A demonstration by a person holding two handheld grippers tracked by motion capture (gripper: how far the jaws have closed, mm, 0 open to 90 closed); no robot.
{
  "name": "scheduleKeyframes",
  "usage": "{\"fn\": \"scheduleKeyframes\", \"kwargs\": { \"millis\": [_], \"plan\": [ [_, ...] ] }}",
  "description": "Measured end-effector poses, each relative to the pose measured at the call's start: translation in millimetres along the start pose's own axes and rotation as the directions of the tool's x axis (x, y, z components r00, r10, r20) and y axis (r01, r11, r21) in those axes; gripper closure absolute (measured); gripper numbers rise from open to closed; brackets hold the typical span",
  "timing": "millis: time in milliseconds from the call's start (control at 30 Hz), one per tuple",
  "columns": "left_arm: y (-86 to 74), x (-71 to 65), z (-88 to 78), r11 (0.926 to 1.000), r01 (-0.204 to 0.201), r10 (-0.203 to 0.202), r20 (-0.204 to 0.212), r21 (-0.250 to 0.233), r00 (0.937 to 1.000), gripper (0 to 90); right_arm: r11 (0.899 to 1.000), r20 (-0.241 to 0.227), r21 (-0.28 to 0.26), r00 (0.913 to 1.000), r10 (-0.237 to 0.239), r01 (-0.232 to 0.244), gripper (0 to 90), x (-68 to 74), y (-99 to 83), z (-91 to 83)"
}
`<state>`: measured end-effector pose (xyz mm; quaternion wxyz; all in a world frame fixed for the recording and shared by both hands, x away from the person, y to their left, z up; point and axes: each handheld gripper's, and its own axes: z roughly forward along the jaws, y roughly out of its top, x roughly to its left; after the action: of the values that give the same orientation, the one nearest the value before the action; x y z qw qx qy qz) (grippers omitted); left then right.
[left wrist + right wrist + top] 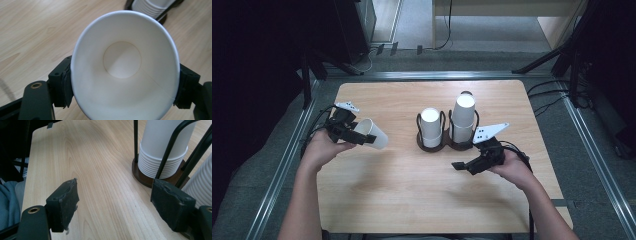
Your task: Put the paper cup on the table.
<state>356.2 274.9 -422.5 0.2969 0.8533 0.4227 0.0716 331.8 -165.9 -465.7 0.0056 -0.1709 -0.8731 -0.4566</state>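
Surroundings: grey floor with metal rails frames a light wooden table [412, 200]; dark equipment and cables stand at the far corners, and a pale wooden piece of furniture shows beyond the far edge.
Table: pale wood grain with rounded corners; the person's forearms come in from the near edge, one at each side.
Cup holder: a dark two-ring wire holder [445, 142] stands near the middle of the table, on a round dark base.
Left stack: a short stack of white paper cups [431, 127] sits upside down in the holder's left ring.
Right stack: a taller stack of white cups [463, 119] fills the right ring and rises above the wire loops; in the right gripper view its ribbed rims lie packed one over another at the base.
Paper cup: a single white paper cup [373, 133] is held above the left part of the table, well apart from the holder, tilted on its side with its mouth toward the gripper that holds it. In the left gripper view its open mouth faces the camera and the round bottom is visible inside.
Left gripper: the left gripper [362, 137] is clenched on the paper cup, one black pad pressed against each side of the wall near the rim.
Right gripper: the right gripper [463, 166] is released, its jaws spread wide with nothing between them, low over the table just in front of the holder's right side.
Right hand: wraps the gripper's body from behind, with its cable trailing back toward the person.
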Motion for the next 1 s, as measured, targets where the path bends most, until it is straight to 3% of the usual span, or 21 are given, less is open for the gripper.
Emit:
{"fn": "scheduleKeyframes", "kwargs": {
  "millis": [467,633,767,1000],
  "plan": [
    [1.1,28.4,3.3,0.9962,0.062,-0.056,-0.101,0.06,0.9933,22.0,1.0,0.026,-0.005,0.9995,0.018,-0.018,22.5,1.3,-6.1,-6.9],
    [-2.2,36.1,8.2,0.9924,0.089,-0.075,-0.157,0.085,0.9847,21.9,1.0,0.027,0.0,0.9995,0.018,-0.018,22.5,1.3,-6.3,-6.4],
    [-4.4,42.3,12.3,0.9865,0.12,-0.099,-0.177,0.111,0.9791,21.9,1.0,0.024,0.0,0.9995,0.022,-0.022,22.5,0.7,-6.3,-5.2],
    [-4.8,44.3,26.7,0.9777,0.124,-0.083,-0.229,0.17,0.97,21.6,1.0,0.021,0.006,0.9996,0.018,-0.018,22.5,0.8,-6.3,-2.8]
  ]
}}
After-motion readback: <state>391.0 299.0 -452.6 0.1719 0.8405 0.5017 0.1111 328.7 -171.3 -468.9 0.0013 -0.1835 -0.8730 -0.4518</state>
